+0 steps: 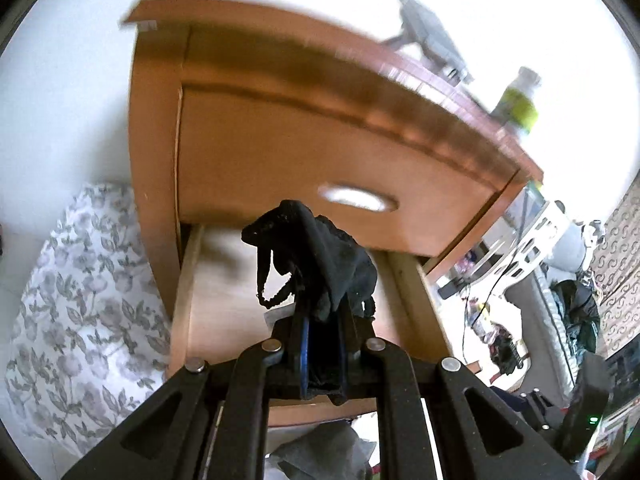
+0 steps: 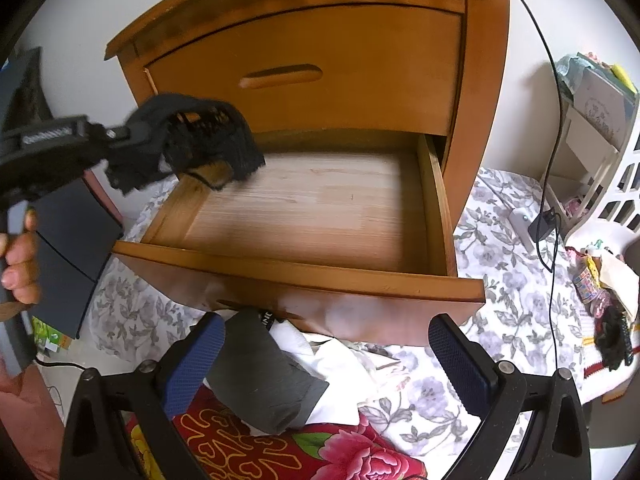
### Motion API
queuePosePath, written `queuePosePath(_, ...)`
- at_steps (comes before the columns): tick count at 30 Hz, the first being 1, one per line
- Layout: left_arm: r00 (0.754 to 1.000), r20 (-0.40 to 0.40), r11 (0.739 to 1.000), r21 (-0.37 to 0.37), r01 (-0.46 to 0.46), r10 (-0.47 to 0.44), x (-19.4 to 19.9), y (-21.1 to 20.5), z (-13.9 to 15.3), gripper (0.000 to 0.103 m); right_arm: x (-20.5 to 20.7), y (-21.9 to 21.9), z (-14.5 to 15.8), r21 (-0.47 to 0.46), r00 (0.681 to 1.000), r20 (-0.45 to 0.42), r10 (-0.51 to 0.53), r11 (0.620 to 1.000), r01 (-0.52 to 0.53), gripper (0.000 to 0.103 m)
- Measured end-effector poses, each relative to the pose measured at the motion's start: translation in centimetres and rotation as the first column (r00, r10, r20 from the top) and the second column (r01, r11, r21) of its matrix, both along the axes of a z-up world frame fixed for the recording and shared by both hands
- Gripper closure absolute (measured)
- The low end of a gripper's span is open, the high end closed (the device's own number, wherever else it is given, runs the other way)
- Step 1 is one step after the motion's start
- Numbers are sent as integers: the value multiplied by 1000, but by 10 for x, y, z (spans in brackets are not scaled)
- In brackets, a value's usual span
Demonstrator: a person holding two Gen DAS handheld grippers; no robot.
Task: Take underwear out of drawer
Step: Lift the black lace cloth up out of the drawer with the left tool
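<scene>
Right gripper (image 2: 326, 356) hangs low in front, blue pads spread wide apart with nothing between them, over a heap of grey and white clothes (image 2: 280, 376) on the floral sheet (image 2: 500, 272). Just beyond, the drawer (image 2: 304, 276) stands pulled out, its front edge nearest, its wooden floor bare. Above its left wall, the left gripper (image 2: 160, 148) slants down, held by a hand (image 2: 20, 256), jaws clamped on the black underwear (image 2: 212, 136), which hangs clear of the drawer. Behind, the upper drawer front (image 2: 304, 68) sits closed.

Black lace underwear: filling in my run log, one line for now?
left gripper: shut on black lace underwear | wooden drawer: open | right gripper: open
</scene>
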State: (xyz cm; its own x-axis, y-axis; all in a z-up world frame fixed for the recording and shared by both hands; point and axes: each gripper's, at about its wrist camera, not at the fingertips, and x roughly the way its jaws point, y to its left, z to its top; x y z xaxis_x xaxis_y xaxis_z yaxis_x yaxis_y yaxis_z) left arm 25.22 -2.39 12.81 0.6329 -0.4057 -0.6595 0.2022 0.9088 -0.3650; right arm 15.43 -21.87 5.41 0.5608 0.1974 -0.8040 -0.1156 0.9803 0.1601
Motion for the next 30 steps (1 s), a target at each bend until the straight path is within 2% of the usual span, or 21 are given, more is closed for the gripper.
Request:
queuePosePath(6,994,110,1000,-12,-16,18,-34,14,35,92,-9,1,10,-2,1000,24,-6,1000,6,0)
queuePosePath(13,984,179,1000,-22,-2,6,-68,21,58,92,-23,7,20,-3,999,48,3,1000,-3,0)
queuePosePath(23,984,179,999,-27,34,-28,-103,23,61,92,-51,17,39,-6,995,94,11,1000,-10,0)
queuePosePath(30,987,141,997,-25,76,-72,-124,18,48,92,-68,17,48,-18,994,113,-5,1000,7,0)
